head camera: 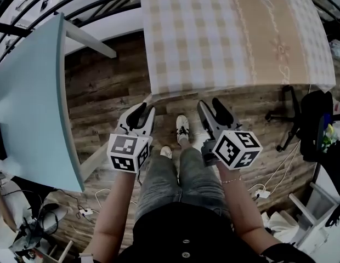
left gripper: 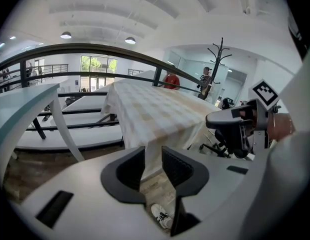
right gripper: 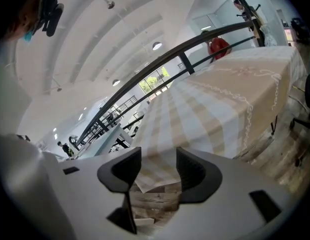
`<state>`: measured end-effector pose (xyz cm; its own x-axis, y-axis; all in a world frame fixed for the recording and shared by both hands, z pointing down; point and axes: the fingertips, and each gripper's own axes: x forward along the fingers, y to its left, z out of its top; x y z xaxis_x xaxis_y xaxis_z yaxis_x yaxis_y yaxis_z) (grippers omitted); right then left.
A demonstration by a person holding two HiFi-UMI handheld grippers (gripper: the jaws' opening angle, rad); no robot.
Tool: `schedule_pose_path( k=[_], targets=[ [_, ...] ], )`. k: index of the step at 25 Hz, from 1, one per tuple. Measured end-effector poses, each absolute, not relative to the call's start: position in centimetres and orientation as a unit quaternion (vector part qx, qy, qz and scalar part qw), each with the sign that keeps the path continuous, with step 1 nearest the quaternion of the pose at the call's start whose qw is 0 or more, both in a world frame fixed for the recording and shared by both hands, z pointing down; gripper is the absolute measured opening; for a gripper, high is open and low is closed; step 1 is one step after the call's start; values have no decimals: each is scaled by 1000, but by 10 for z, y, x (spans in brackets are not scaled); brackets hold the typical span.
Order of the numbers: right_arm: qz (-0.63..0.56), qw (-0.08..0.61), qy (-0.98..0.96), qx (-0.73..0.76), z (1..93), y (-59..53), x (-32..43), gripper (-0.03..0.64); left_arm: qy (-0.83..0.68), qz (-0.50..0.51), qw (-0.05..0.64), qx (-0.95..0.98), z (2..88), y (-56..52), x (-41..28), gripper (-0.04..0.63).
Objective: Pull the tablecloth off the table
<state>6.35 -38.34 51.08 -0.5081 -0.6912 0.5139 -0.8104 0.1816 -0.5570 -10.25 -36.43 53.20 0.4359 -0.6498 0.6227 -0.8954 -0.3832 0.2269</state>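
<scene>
A beige-and-white checked tablecloth (head camera: 230,32) covers the table ahead, and its near edge hangs down toward the wooden floor. Both grippers are held just short of that edge. My left gripper (head camera: 143,114) is open with a narrow gap and points at the cloth's hanging near-left corner (left gripper: 155,114), which shows beyond its jaws (left gripper: 152,166). My right gripper (head camera: 211,106) is open wider. In the right gripper view the cloth's lower edge (right gripper: 220,109) shows beyond the gap (right gripper: 159,171). Neither gripper's pads press on the cloth.
A light blue table (head camera: 27,108) stands close on the left, with dark railings behind it. The person's legs and a shoe (head camera: 182,127) are between the grippers. An office chair (head camera: 301,119) and floor cables (head camera: 260,193) lie to the right. Two people (left gripper: 171,80) stand far off.
</scene>
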Motion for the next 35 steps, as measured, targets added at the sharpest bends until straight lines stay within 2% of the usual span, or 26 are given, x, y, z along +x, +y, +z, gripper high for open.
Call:
schedule_pose_path(
  k=[1,4,7,10,16,23,25,32,35],
  targets=[
    [421,70,-756,496,517,-386,66,211,-481,226,277,801,536,-367,-103,108],
    [457,55,-724,514,537,-390,73,223,-478,236,282,798,552,-373,-103,149],
    [510,9,-690,514,551,-396,74,242,-469,252,282,798,568,-378,-101,211],
    [545,-39,-662,514,556,-407,76,250,-463,267,273,800,579,-384,-97,216],
    [581,-79,-636,502,570,-426,72,255,-459,274,261,803,589,-398,-88,213],
    [586,-108,-642,483,566,-437,70,252,-444,276,251,815,588,-406,-80,90],
    [581,-112,-646,482,561,-441,68,243,-427,281,248,823,586,-405,-80,27],
    [570,-121,-661,473,561,-425,67,184,-405,282,243,835,589,-383,-79,17],
    [540,-98,-679,488,557,-416,69,100,-402,270,247,839,587,-371,-76,17]
  ],
)
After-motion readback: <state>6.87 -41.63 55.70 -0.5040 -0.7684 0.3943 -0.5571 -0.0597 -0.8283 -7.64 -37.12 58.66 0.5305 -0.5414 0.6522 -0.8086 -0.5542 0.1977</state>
